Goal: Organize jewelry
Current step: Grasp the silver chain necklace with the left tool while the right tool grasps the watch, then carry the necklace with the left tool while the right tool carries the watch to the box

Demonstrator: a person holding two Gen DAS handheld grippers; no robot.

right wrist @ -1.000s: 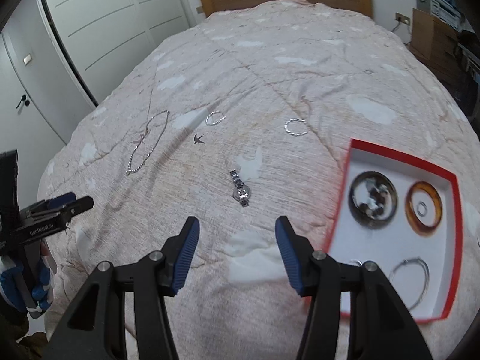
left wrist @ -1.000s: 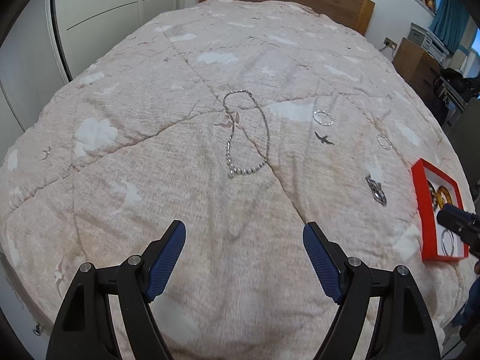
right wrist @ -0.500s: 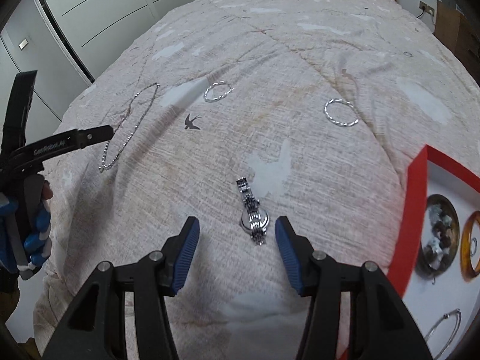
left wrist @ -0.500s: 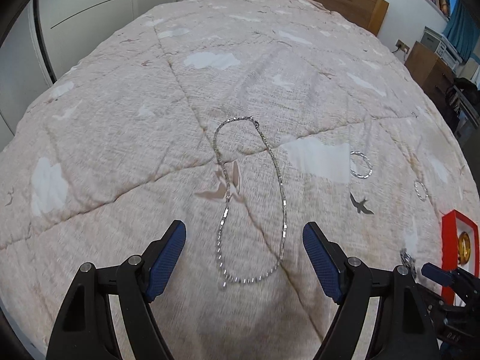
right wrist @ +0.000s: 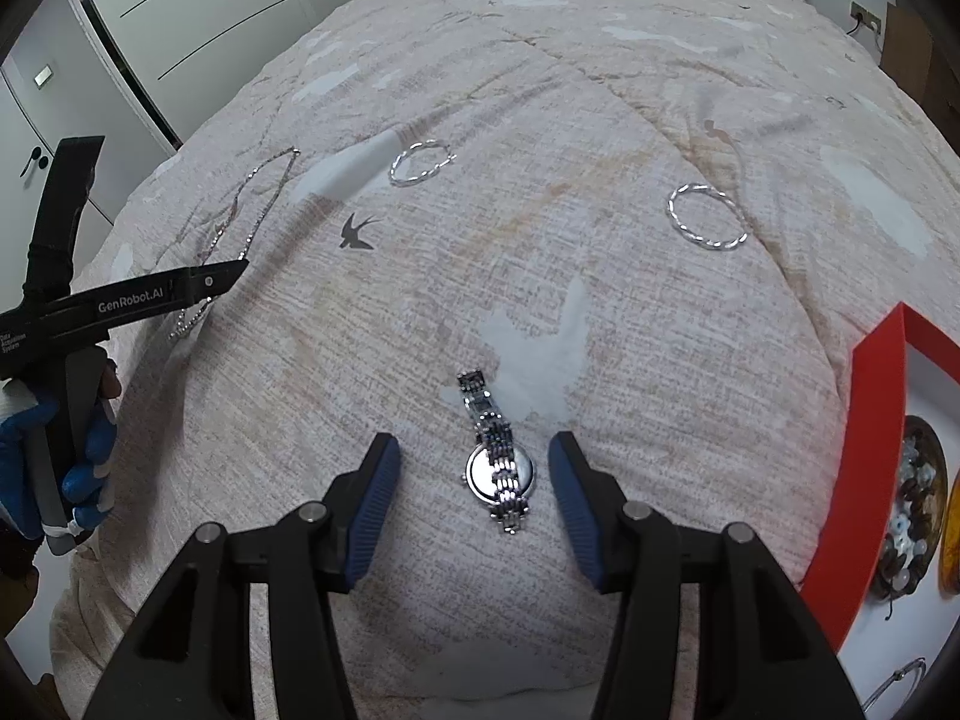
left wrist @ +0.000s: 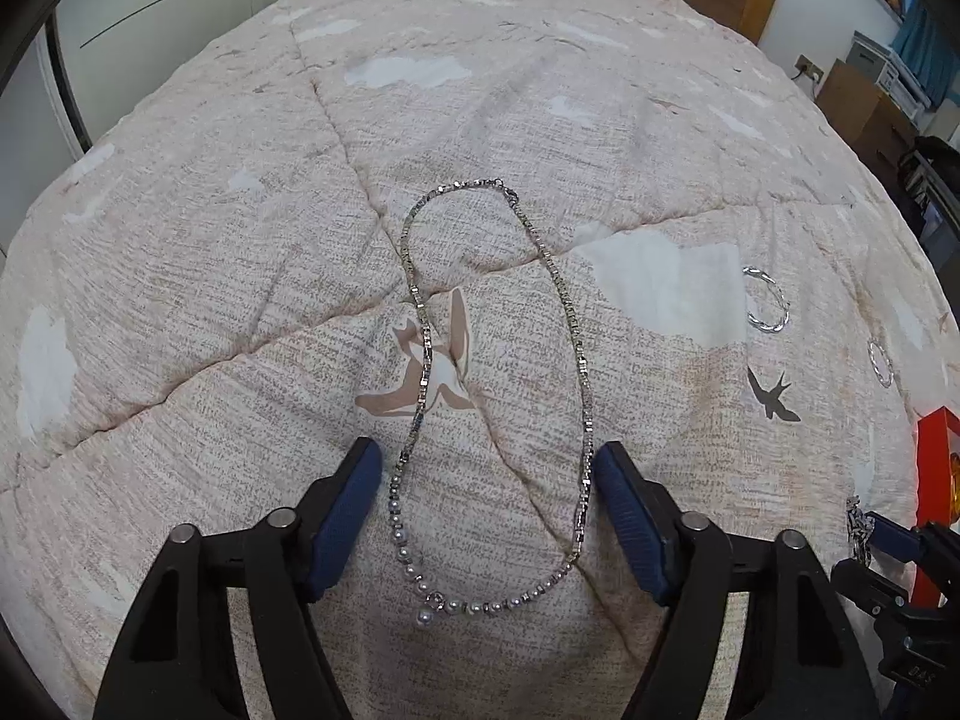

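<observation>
A silver necklace [left wrist: 570, 312] with small pearls at its near end lies in a long loop on the pink bedspread. My left gripper [left wrist: 487, 474] is open, and the necklace's near end lies between its blue pads without touching them. A silver wristwatch [right wrist: 497, 462] lies face down on the bedspread. My right gripper [right wrist: 474, 462] is open with the watch between its jaws, apart from both pads. The necklace also shows in the right wrist view [right wrist: 240, 228], partly behind the left gripper.
Two twisted silver bangles [right wrist: 421, 162] [right wrist: 708, 216] lie further back on the bed. A red-rimmed white tray [right wrist: 870, 420] at the right holds a bead bracelet [right wrist: 912, 510], an amber bangle and a silver hoop. White wardrobe doors [right wrist: 180, 18] stand to the left.
Both grippers have moved forward and down toward the bed. The necklace's near end now sits between the left jaws and the watch between the right jaws. Both stay open.
</observation>
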